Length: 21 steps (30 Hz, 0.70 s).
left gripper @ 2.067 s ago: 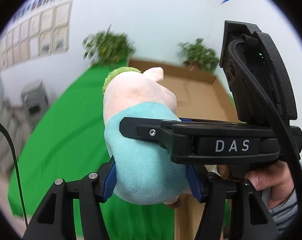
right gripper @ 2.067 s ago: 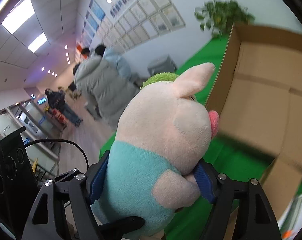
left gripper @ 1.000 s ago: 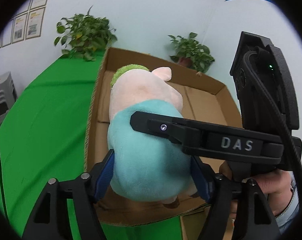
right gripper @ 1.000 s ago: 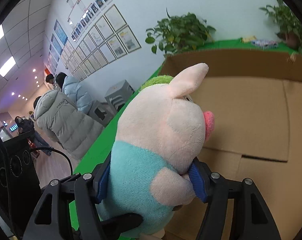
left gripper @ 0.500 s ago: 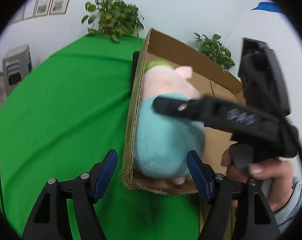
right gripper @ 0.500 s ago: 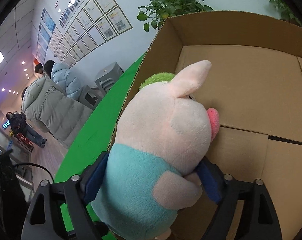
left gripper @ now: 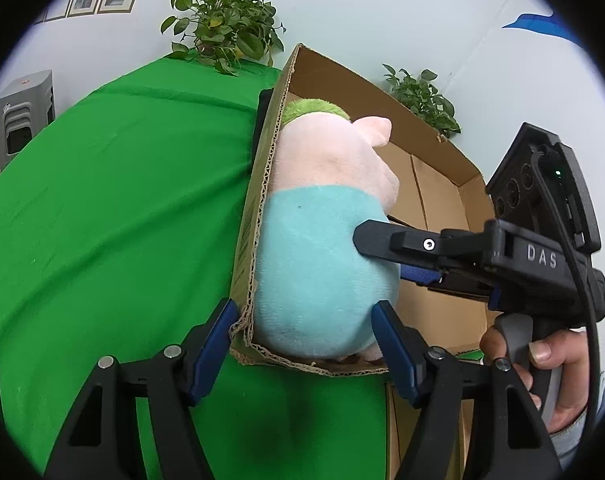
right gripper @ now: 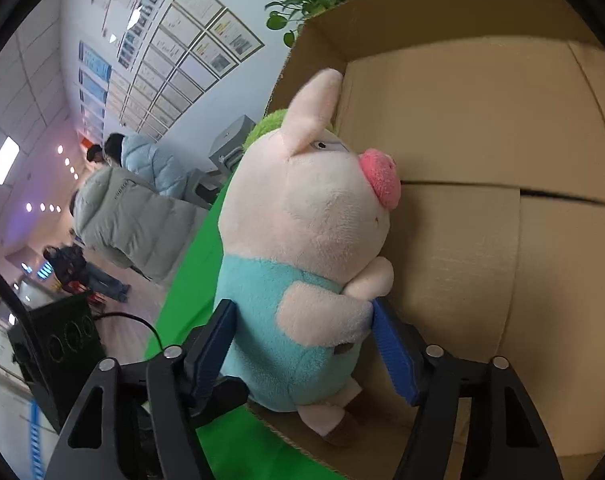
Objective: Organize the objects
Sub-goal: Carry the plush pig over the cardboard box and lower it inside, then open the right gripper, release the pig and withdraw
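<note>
Pig plush (right gripper: 302,240) stands inside the cardboard box (right gripper: 502,120), at its corner on the green surface (left gripper: 102,200). Right hand-held gripper (right gripper: 302,344), marked "DAS", closes its jaws on the plush's body. Left hand-held gripper (left gripper: 302,344) is spread, straddling the box corner.
</note>
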### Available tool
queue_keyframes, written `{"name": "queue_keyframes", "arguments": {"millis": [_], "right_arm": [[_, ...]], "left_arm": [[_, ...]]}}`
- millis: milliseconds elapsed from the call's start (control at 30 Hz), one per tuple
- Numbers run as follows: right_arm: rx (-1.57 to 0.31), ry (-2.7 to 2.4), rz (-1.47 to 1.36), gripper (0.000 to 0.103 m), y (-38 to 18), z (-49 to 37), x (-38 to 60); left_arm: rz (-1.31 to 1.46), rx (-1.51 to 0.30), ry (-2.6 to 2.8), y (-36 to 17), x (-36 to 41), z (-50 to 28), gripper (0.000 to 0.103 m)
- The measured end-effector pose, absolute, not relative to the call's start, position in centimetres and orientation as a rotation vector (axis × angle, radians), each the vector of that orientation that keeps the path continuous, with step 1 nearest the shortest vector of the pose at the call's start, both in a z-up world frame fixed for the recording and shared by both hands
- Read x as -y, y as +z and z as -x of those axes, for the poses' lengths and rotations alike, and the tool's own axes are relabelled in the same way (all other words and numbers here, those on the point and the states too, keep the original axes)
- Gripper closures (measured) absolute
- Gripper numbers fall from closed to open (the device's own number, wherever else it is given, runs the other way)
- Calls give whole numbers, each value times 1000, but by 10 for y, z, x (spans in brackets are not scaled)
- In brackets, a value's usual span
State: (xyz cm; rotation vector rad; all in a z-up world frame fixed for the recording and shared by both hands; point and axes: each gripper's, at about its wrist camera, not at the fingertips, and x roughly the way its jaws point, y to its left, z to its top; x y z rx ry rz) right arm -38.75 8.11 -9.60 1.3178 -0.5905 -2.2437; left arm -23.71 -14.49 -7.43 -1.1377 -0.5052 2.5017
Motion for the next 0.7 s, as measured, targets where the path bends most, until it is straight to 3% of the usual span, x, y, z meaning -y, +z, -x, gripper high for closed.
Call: {"name": "queue_keyframes", "arguments": {"millis": [133,300,400,500,567,700], "right_arm": [[676,-2197,-1352,41,-108,382,-76],[666,-2230,-1352,28,-107,376,-67],[561,-2357,-1317,0,-85,356,-73],[371,-2556,-1190,0,-56,310,-80],[309,-2673,-1104,0,-41,275,-84],[216,-2890,-1031,0,-29,208,-93]], "left_arm": [[1136,494,2519,-75,142,230,34],[1130,463,2537,-75,140,227,34],[1106,433,2612,-67,141,216,35],[996,390,2704,-45,140,192,32],[928,368,2753,-30,133,176,20],[777,182,2882,-3,99,142,19]]}}
